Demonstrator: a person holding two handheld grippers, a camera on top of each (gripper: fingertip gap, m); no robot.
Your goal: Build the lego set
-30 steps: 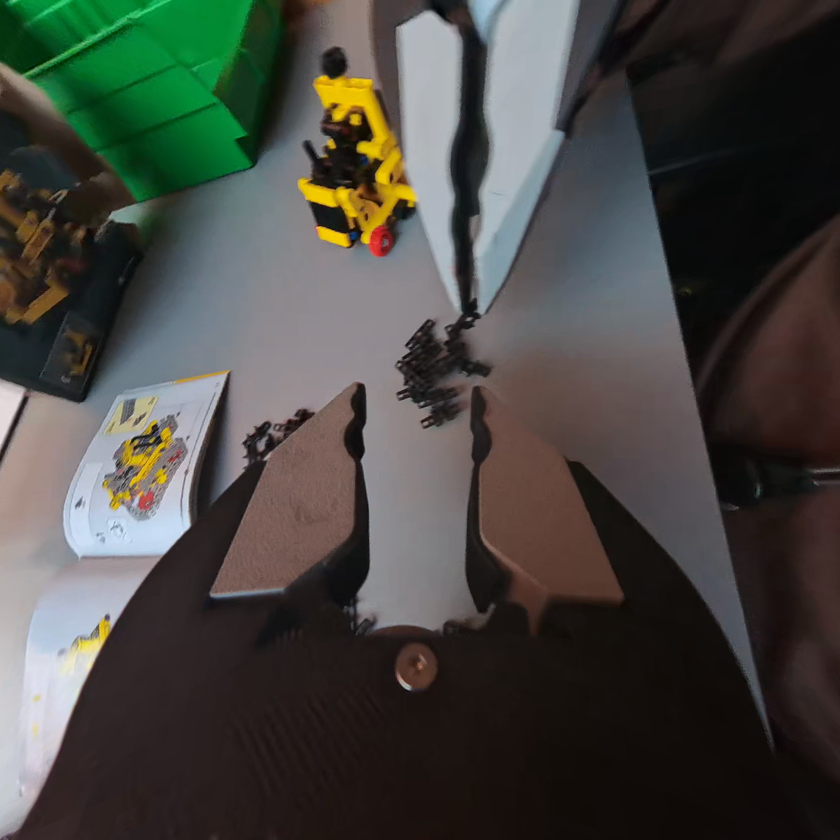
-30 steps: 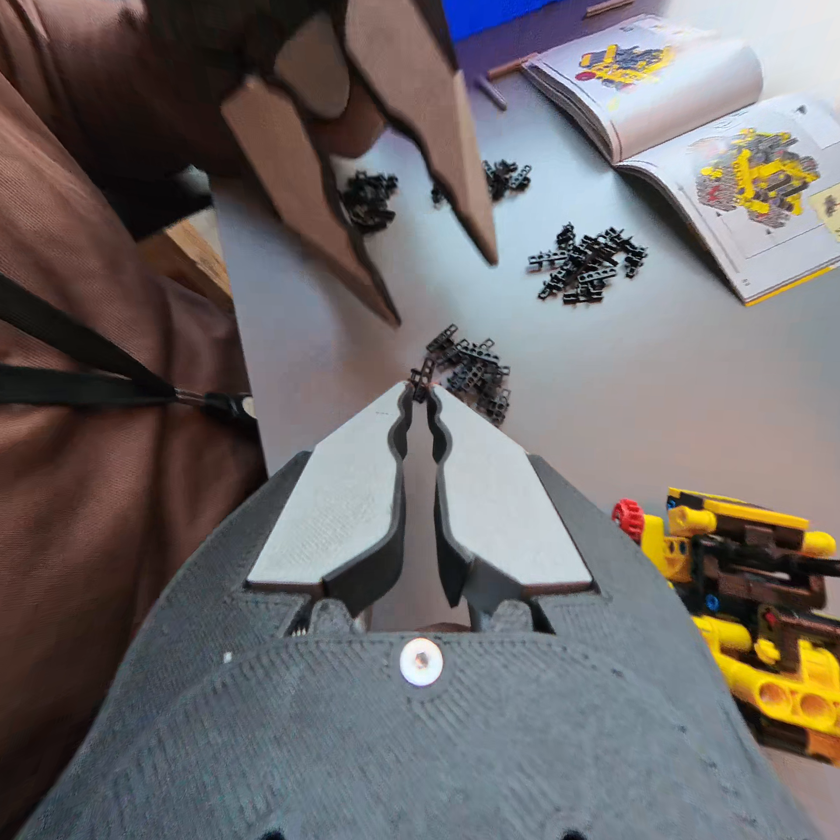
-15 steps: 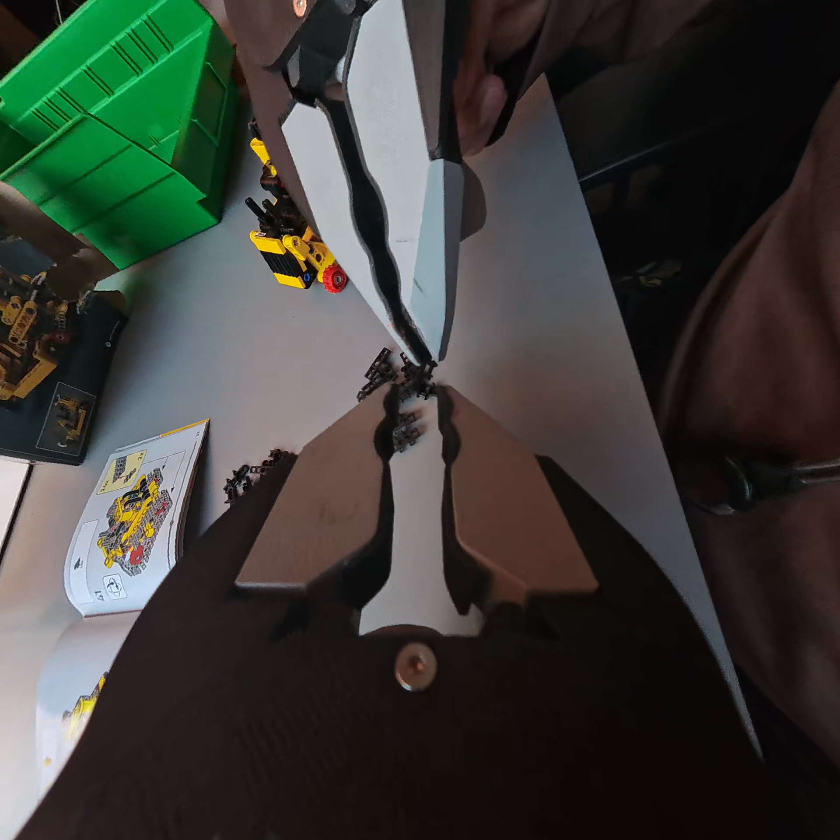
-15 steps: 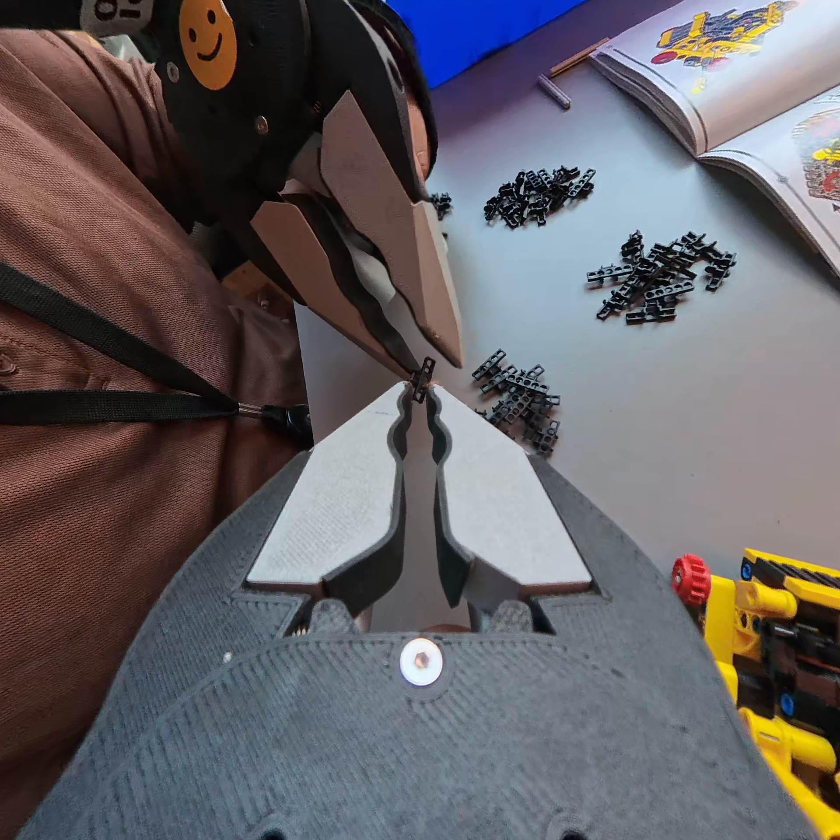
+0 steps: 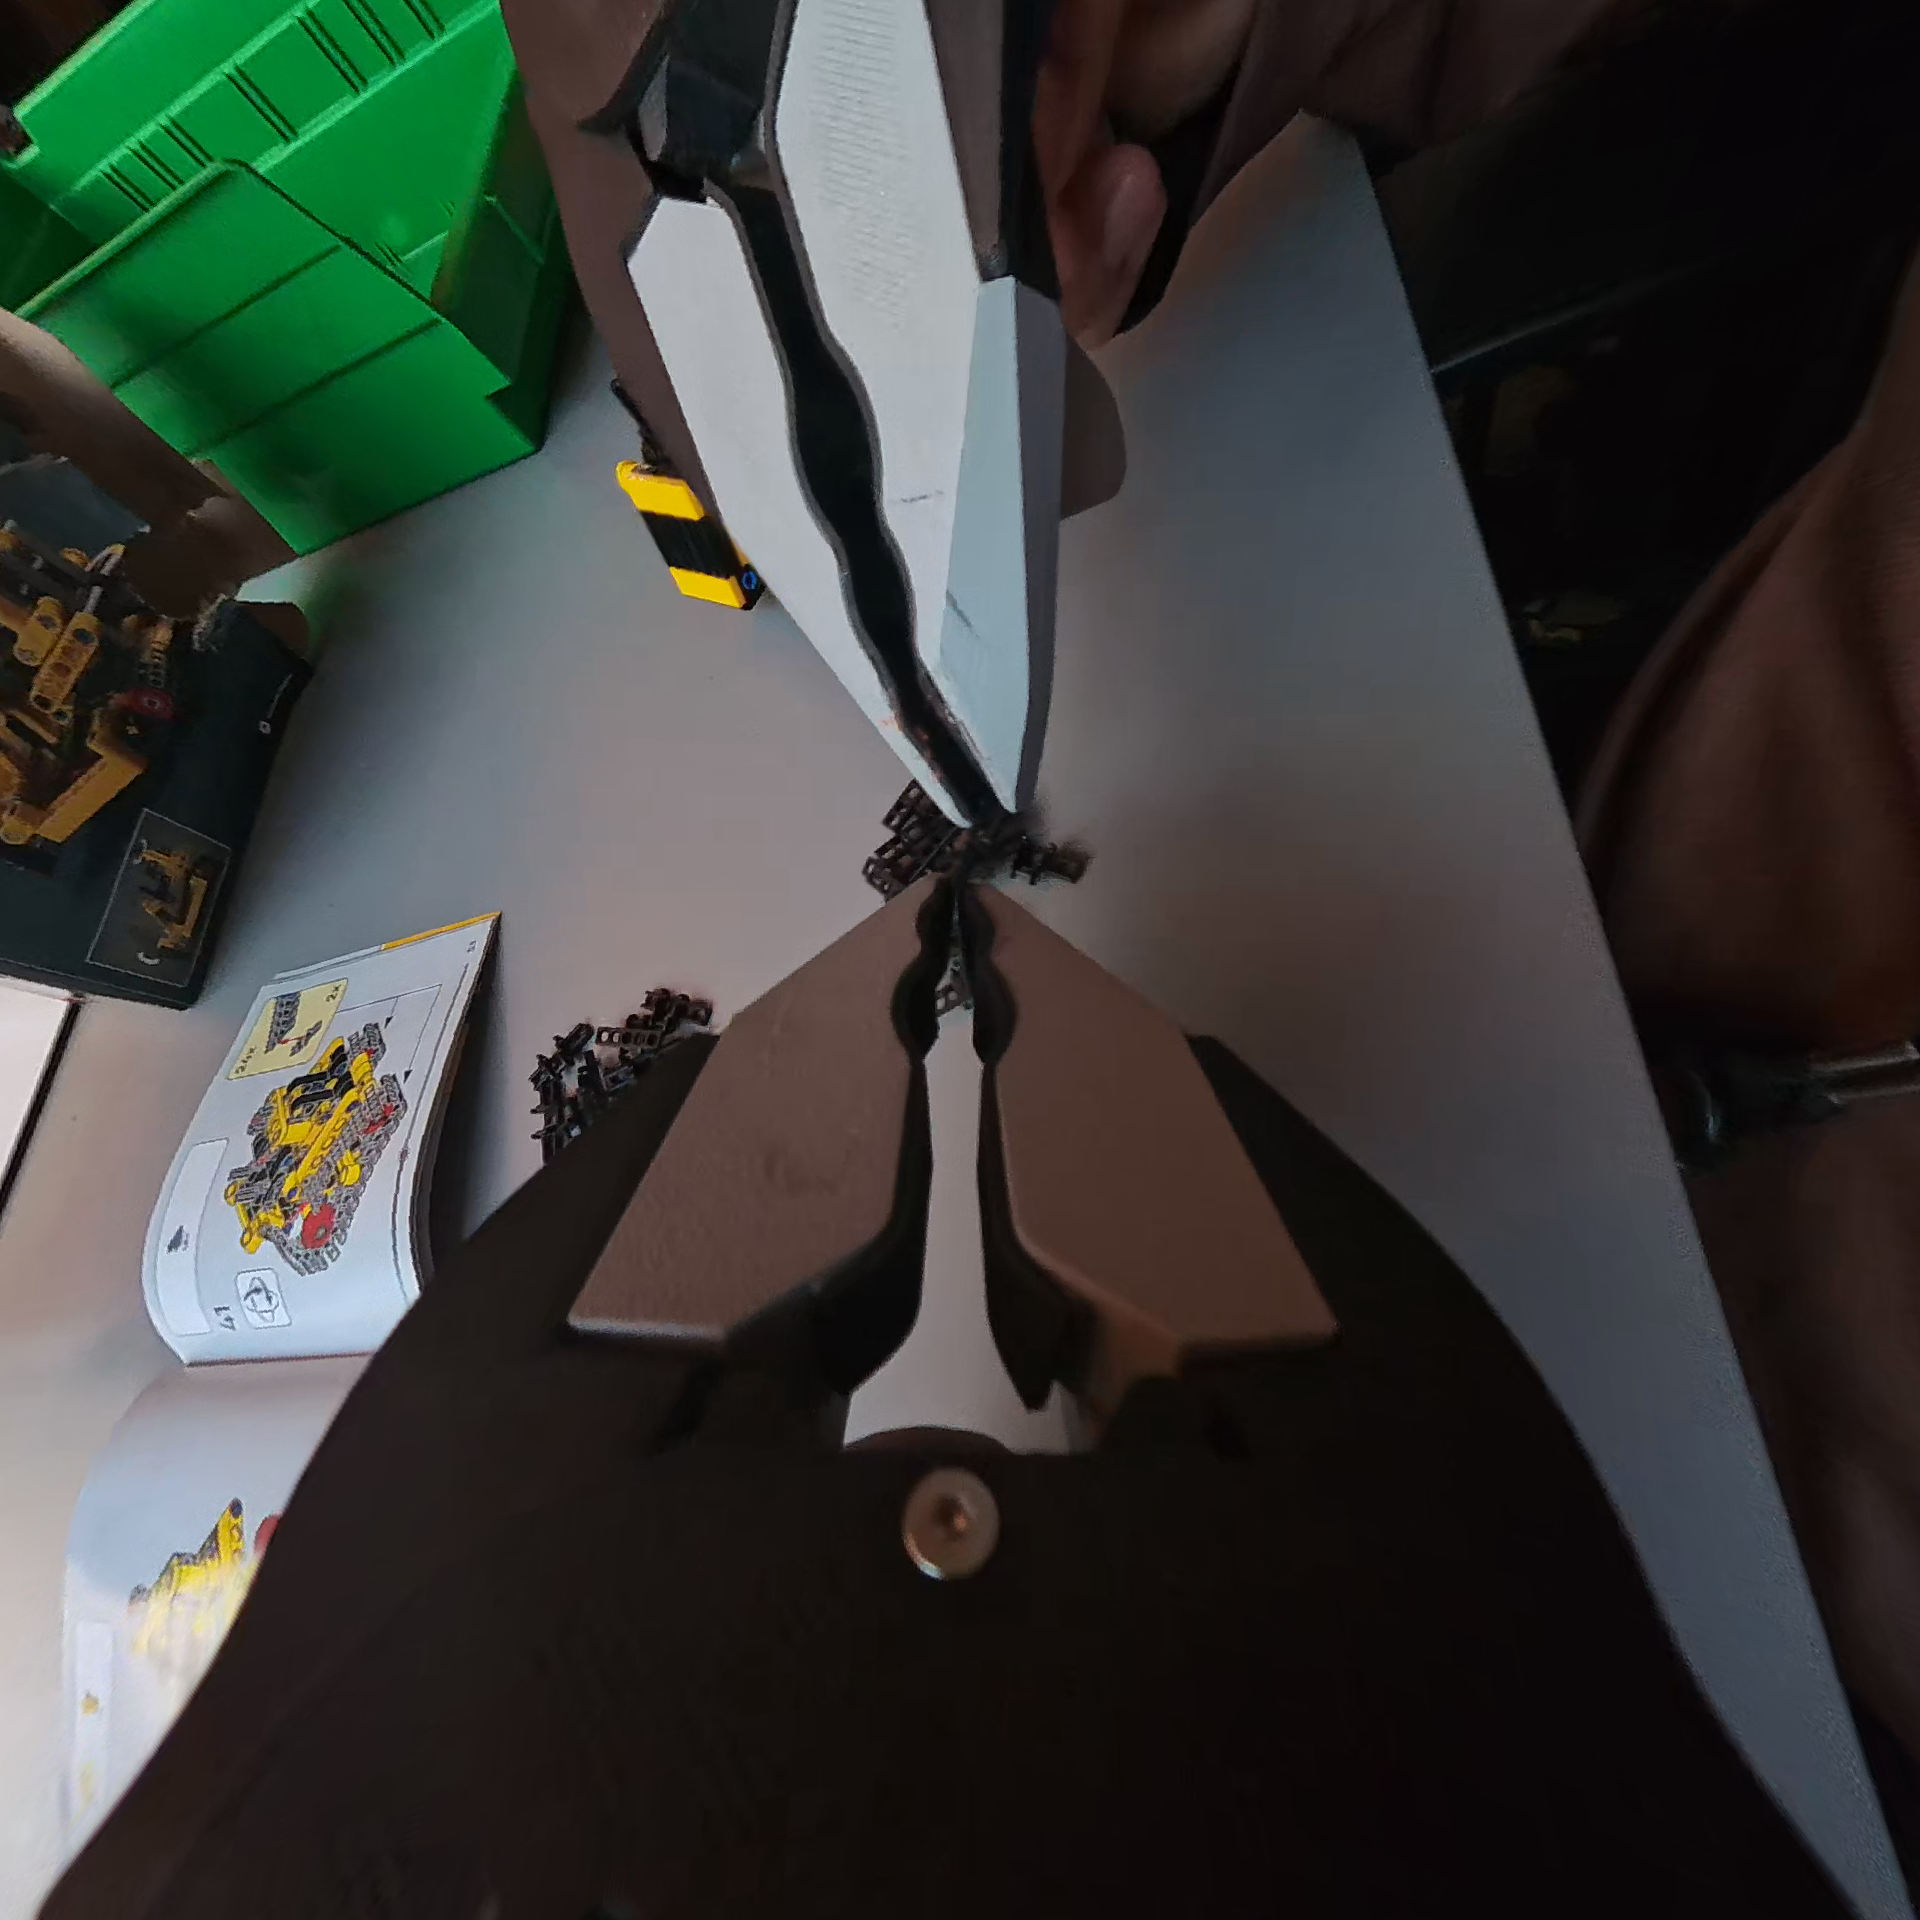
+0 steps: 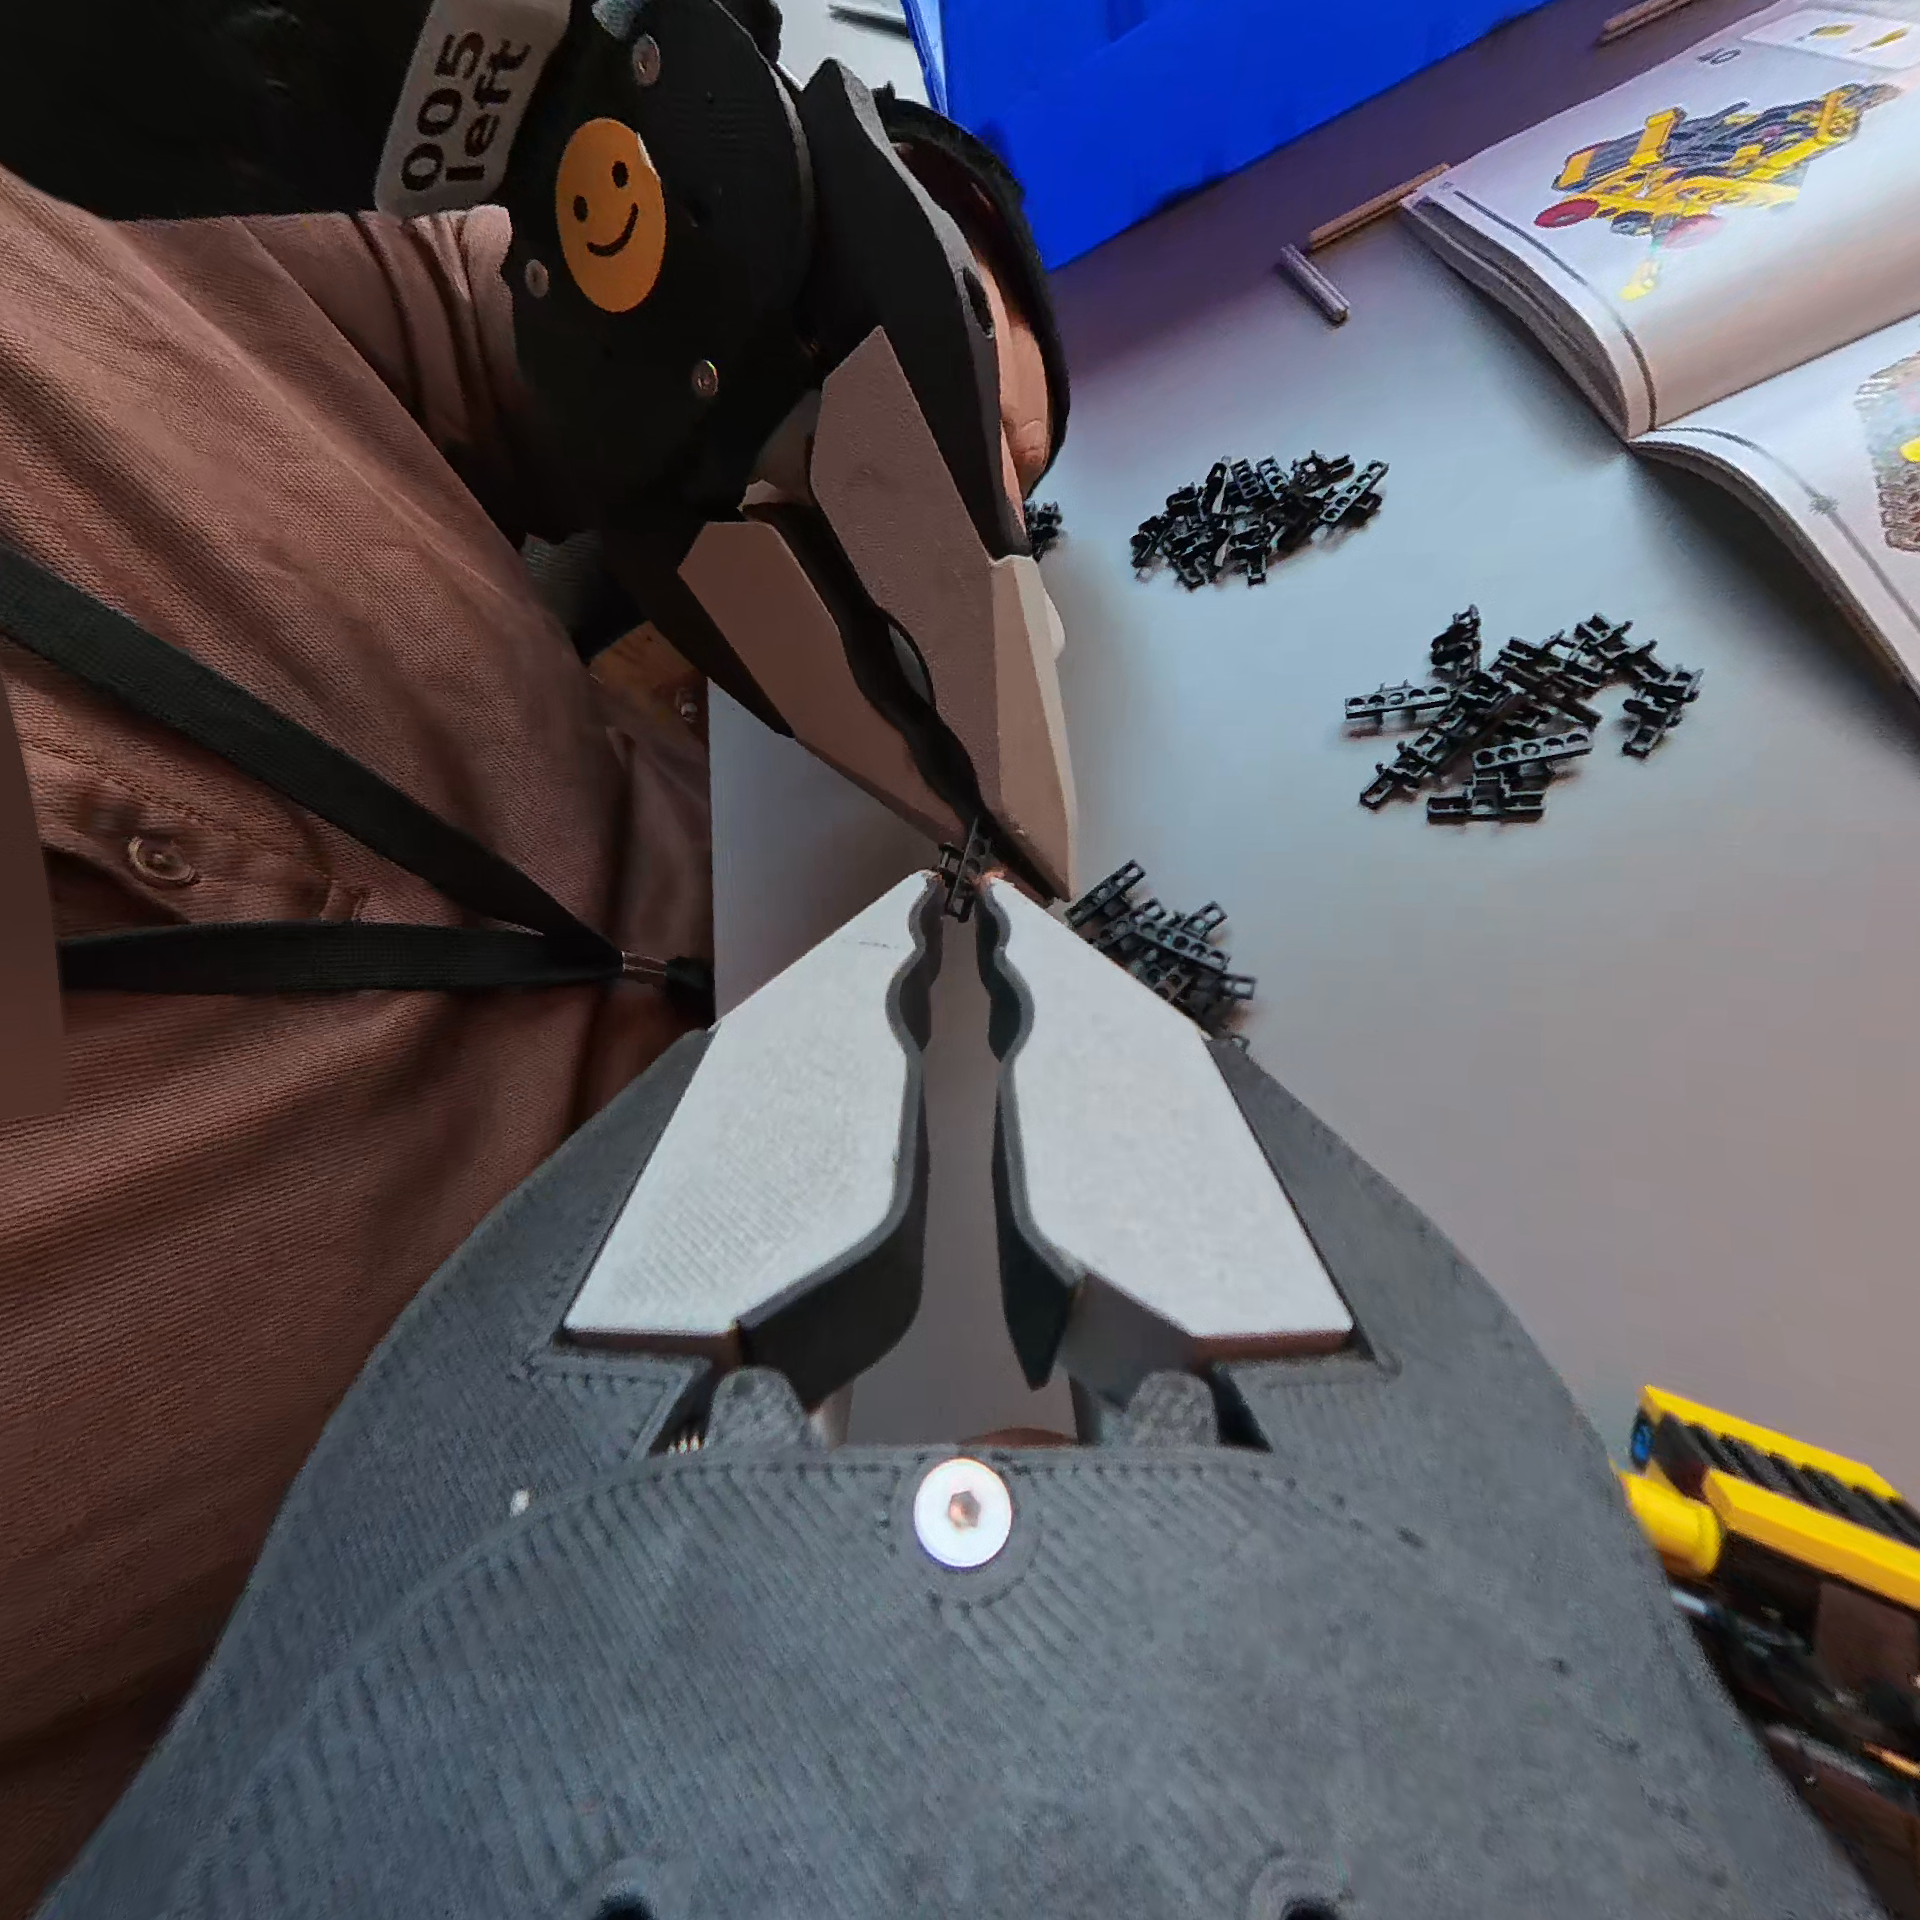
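My right gripper (image 6: 961,896) has grey fingers and is shut on a small black track link (image 6: 964,869), held above the grey table (image 6: 1455,1091). My left gripper (image 5: 951,906) has brown fingers, meets it tip to tip, and is shut on the same link. In the left wrist view the right gripper (image 5: 971,812) comes down from the top. In the right wrist view the left gripper (image 6: 989,831) comes from the upper left. A pile of black links (image 6: 1164,951) lies just under the tips. The half-built yellow model (image 6: 1787,1538) stands at the right.
Two more link piles (image 6: 1517,717) (image 6: 1257,520) lie farther out. An open instruction booklet (image 5: 322,1132) is at the left, with a green bin (image 5: 291,239) and the set's box (image 5: 94,727) behind it. A blue bin (image 6: 1143,94) stands far back. The person's brown shirt (image 6: 260,727) is at the table edge. Only a small space, under 4 cm, lies between the two pairs of fingers.
My left gripper has moved up to the right gripper's tips and closed from wide open onto the link. The right gripper has lifted the link off the pile.
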